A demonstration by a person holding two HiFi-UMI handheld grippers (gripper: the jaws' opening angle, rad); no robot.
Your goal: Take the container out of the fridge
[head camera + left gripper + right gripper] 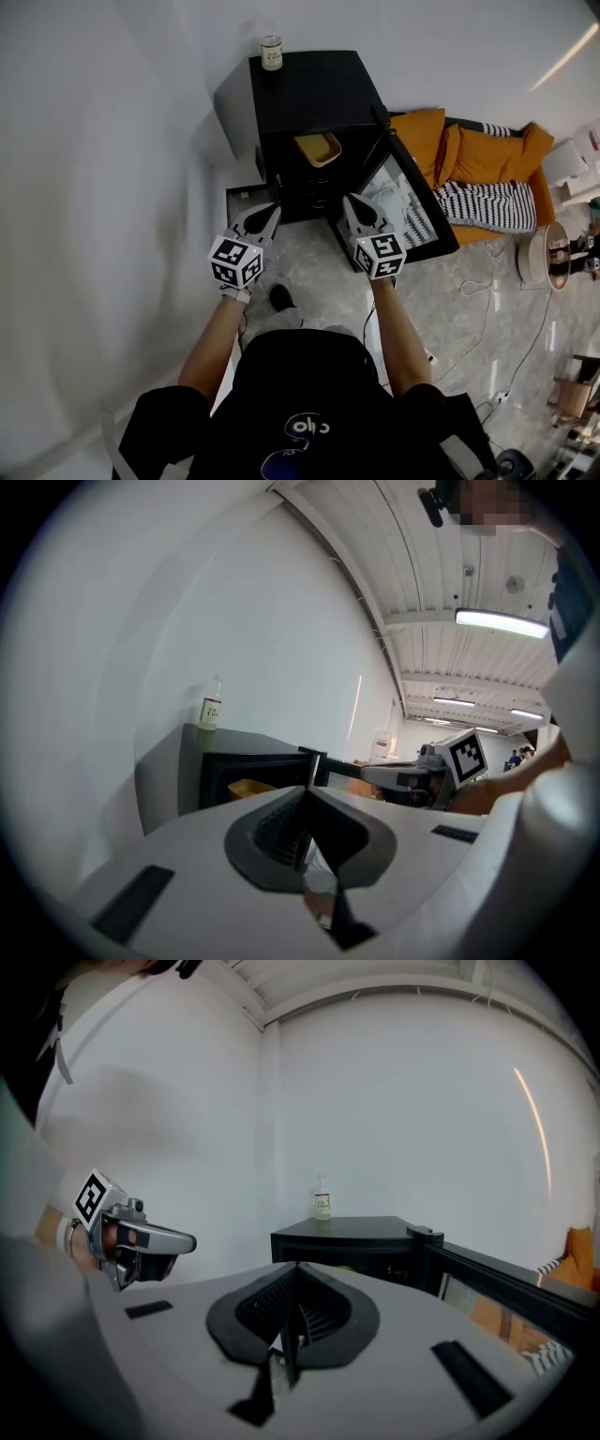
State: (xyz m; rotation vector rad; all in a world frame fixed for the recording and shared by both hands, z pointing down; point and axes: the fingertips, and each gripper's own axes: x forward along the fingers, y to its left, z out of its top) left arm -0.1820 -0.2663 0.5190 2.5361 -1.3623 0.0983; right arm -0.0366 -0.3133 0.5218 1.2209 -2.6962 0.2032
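head: above, steeply down | gripper views: low, level | shared: fridge (309,94)

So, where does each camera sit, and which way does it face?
Head view: on the person's head, looking steeply down at the small black fridge, door open; both forearms, left tongs and right tongs show.
Left gripper view: on the left tongs, facing the fridge; its shut tongs and the right tongs show.
Right gripper view: on the right tongs, facing the fridge; its shut tongs and the left tongs show.
All three share the small white-labelled bottle on the fridge.
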